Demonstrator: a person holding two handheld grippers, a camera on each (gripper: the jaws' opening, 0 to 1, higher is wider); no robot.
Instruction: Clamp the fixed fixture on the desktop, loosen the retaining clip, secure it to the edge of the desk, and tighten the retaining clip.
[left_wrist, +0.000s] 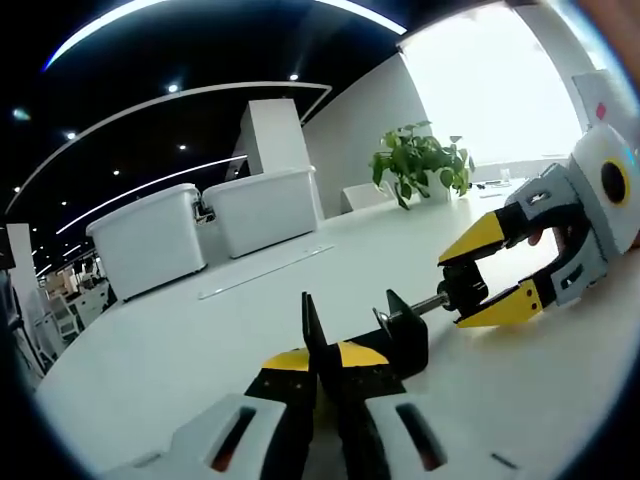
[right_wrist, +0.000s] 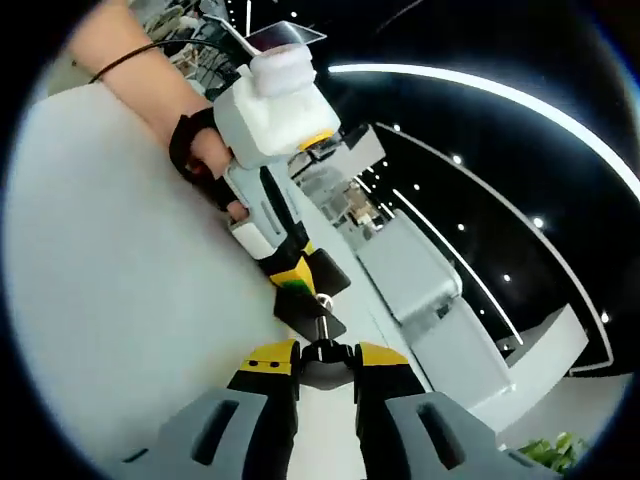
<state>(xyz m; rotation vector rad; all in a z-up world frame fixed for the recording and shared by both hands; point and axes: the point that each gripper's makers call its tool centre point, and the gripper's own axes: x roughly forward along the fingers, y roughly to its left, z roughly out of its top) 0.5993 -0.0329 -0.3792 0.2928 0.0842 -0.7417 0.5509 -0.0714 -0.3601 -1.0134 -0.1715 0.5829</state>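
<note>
No readable text, labels, brands, numbers or signs in left gripper view or right gripper view. Surfaces ahead of jaws plain; anything printed too small or blurred.

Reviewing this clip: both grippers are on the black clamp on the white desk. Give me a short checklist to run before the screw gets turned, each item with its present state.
1. Left gripper grips the black clamp body: ok, its jaws are closed on the upright plate.
2. Right gripper is on the screw knob: ok, jaws shut around it.
3. Clamp rests on the white desk: ok, not yet at any edge.
4. Screw rod between knob and body is straight: ok.
5. How far the screw is already loosened: cannot tell.
6. The storage bins stand far behind the clamp: ok.
</note>
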